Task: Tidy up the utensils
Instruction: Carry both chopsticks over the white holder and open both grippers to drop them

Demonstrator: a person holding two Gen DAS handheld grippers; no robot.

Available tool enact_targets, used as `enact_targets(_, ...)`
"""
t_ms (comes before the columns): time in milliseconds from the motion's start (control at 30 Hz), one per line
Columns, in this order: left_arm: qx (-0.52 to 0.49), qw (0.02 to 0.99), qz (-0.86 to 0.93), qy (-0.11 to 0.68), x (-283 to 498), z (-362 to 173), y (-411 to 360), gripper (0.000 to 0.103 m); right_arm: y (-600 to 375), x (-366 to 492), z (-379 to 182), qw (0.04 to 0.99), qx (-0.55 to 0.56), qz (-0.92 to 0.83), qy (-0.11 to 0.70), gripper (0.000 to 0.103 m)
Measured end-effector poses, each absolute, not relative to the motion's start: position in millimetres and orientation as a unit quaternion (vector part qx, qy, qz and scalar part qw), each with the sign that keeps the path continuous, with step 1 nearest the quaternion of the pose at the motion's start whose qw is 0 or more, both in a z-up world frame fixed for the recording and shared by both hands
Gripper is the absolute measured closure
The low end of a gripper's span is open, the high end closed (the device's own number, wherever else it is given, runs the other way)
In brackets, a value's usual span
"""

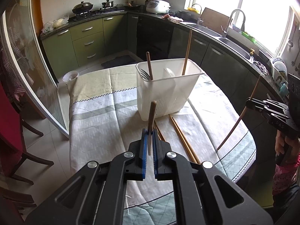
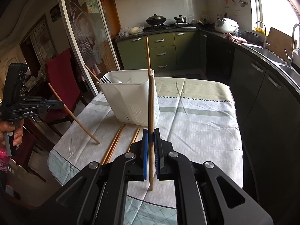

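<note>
A white utensil holder [image 1: 165, 91] stands on the table and also shows in the right wrist view [image 2: 131, 101]. It holds a fork [image 1: 145, 74], a white spoon [image 1: 170, 73] and two upright chopsticks [image 1: 187, 52]. My left gripper [image 1: 149, 133] is shut on a wooden chopstick [image 1: 151, 116], held upright just in front of the holder. My right gripper [image 2: 151, 135] is shut on another chopstick [image 2: 151, 103], held upright to the holder's right; it also shows in the left wrist view [image 1: 250, 103]. Several chopsticks [image 1: 182, 136] lie on the cloth by the holder's base.
The table has a patterned cloth [image 1: 105, 116]. A red-cushioned chair [image 2: 61, 86] stands at its left, a glass sliding door [image 1: 28, 71] behind. Kitchen counters with sink [image 1: 234, 45] and stove [image 1: 90, 9] surround the far side.
</note>
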State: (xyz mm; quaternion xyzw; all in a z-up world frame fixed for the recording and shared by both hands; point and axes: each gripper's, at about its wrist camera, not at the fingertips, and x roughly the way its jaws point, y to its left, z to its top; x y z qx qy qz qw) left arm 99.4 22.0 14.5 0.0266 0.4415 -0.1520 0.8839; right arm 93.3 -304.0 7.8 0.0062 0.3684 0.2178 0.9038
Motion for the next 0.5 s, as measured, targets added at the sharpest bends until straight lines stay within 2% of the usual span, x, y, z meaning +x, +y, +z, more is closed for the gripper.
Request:
enact_targets(300,0.025,0.889,-0.171,0.424,100,42,12,0.098,-302,94,25,0.906,0.012,0.232,0.354,0.096)
enact_targets(500,0.026,0.906,-0.180,0.383,105,89,4,0.098,-300,96,58,0.912,0.016,0.246,0.327,0.096)
